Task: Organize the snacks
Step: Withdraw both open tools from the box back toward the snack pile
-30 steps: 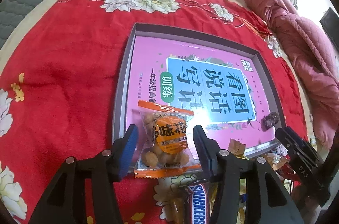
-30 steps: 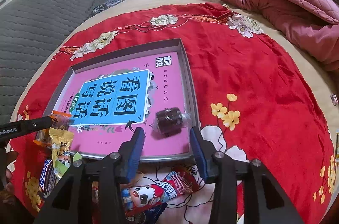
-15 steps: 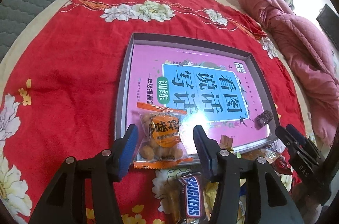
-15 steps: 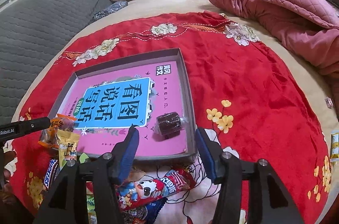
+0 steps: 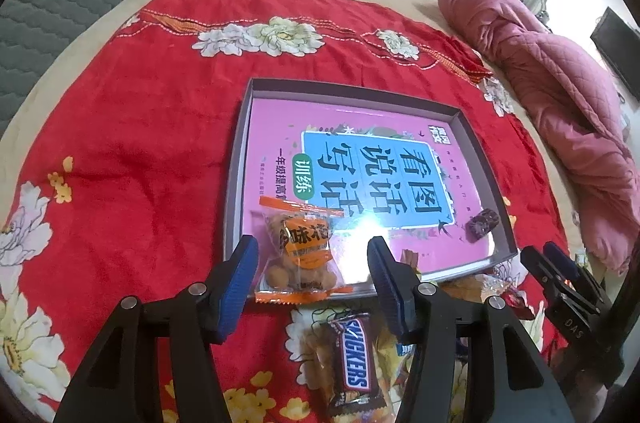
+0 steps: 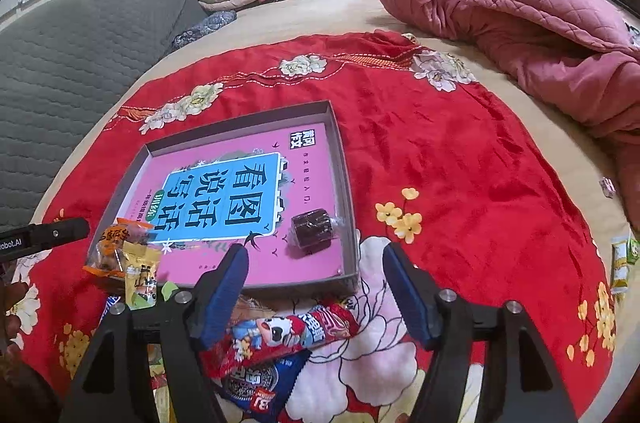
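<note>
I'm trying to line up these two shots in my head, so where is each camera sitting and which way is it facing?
Left wrist: on the left gripper, angled down at the box's near-left corner and the orange snack bag; its own opening jaws and the right gripper show.
Right wrist: on the right gripper, angled down at the box's near-right corner and the dark candy; its own opening, empty jaws and the left gripper's tip show.
Shared: box, both snacks, red cloth, pink quilt.

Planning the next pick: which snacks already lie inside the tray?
Two: the orange-wrapped snack pack at the tray's near left corner, overhanging the rim, and the dark brown candy near its right wall. The Snickers bar lies outside on the red cloth.
</note>
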`<state>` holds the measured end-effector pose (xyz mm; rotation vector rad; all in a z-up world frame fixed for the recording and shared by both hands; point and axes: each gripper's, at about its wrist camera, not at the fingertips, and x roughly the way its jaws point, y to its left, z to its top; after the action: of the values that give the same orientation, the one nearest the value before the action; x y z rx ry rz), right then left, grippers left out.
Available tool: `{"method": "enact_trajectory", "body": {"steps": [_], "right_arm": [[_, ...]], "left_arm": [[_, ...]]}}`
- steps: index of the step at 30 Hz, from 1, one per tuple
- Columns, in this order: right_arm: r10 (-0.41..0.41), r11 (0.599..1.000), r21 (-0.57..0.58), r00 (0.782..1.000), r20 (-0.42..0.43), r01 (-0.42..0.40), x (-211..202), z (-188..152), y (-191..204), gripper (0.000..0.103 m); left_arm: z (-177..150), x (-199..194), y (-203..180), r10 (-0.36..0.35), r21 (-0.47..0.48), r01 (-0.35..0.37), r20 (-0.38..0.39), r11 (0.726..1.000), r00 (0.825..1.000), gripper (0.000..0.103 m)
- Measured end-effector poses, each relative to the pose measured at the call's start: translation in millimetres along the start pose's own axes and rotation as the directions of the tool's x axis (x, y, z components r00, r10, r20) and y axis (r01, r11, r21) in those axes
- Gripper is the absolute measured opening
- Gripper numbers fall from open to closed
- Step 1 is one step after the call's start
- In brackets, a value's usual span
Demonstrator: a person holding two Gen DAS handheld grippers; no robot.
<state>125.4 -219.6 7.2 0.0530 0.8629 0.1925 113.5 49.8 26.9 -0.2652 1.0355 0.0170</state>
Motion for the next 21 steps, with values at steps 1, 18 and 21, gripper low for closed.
{"method": "enact_trajectory", "body": {"steps": [1, 18, 21], "right_arm": [[-0.001, 1.0, 0.003, 1.0, 0.001, 0.001, -2, -1, 0, 0.07], [0.045, 0.999, 0.011, 0.999, 0.012, -0.045, -34, -12, 15, 0.074], [0.054, 0.998, 0.013, 0.999, 0.003, -0.054, -38, -17, 19, 0.076]], "left_arm": [[-1, -2, 1, -0.002, -0.001, 0.002, 0.002, 1.0, 1.0, 0.058], [-16, -26, 8, -0.003, 0.007, 0.003, -0.003, 1.0, 1.0, 0.058], [-20, -28, 8, -0.007, 0.008, 0.007, -0.007, 1.0, 1.0, 0.059]]}}
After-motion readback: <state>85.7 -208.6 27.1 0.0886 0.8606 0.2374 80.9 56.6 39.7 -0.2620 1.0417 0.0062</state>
